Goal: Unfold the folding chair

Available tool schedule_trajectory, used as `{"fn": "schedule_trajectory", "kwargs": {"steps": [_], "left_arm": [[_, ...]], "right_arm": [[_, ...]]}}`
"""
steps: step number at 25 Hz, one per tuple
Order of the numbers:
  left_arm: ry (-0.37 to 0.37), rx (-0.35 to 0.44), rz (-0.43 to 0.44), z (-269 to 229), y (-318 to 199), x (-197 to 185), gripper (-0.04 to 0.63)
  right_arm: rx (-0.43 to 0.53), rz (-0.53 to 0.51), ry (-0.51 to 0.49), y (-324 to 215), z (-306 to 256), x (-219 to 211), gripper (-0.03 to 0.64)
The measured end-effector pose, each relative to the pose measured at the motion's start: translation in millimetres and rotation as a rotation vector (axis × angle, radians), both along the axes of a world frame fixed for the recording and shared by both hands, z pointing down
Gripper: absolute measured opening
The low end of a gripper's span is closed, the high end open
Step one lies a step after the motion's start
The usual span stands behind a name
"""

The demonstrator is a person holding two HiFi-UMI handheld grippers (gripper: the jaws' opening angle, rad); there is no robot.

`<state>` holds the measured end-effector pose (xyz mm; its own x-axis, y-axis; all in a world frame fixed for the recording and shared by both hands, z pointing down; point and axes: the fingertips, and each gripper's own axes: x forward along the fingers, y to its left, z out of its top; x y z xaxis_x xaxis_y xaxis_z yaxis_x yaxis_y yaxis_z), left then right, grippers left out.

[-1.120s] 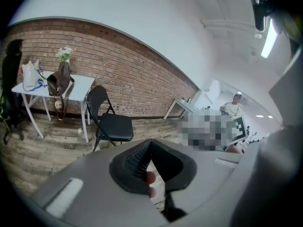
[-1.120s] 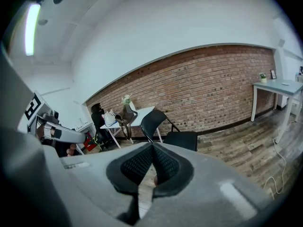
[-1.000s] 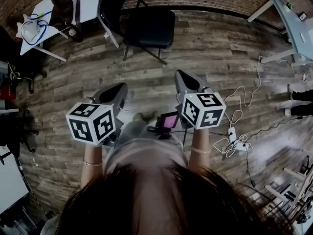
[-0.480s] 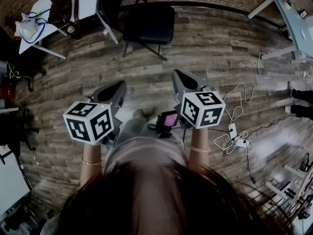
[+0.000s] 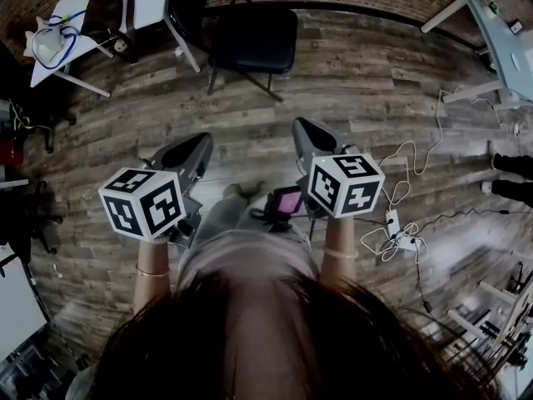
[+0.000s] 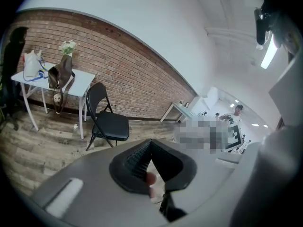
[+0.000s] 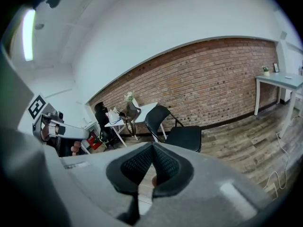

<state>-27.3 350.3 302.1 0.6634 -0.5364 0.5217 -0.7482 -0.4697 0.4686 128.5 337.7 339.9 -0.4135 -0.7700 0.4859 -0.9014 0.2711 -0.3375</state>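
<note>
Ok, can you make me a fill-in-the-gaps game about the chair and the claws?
The black folding chair stands ____, its seat down.
The left claw and the right claw are both ____ and empty.
The wall behind the chair is built of ____.
The table beside the chair is ____.
Missing words: unfolded; shut; brick; white.

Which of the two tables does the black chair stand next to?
The white table at the head view's upper left, carrying a brown bag; the chair stands right beside it. The other table, upper right, stands well apart.
</note>
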Motion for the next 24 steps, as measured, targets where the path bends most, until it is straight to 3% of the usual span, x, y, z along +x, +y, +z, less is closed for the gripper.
{"fn": "schedule_trajectory", "kwargs": {"steps": [17, 24], "left_arm": [[-0.005, -0.014, 0.028, 6.0, 2.6, 4.6, -0.002], [0.054, -0.011, 0.028, 0.5, 5.1, 7.2, -0.002]], "right_arm": [[-0.012, 0.012, -0.028, 6.2, 2.3, -1.9, -0.006], [-0.012, 0.012, -0.030, 10.7, 0.9, -0.9, -0.006]]}}
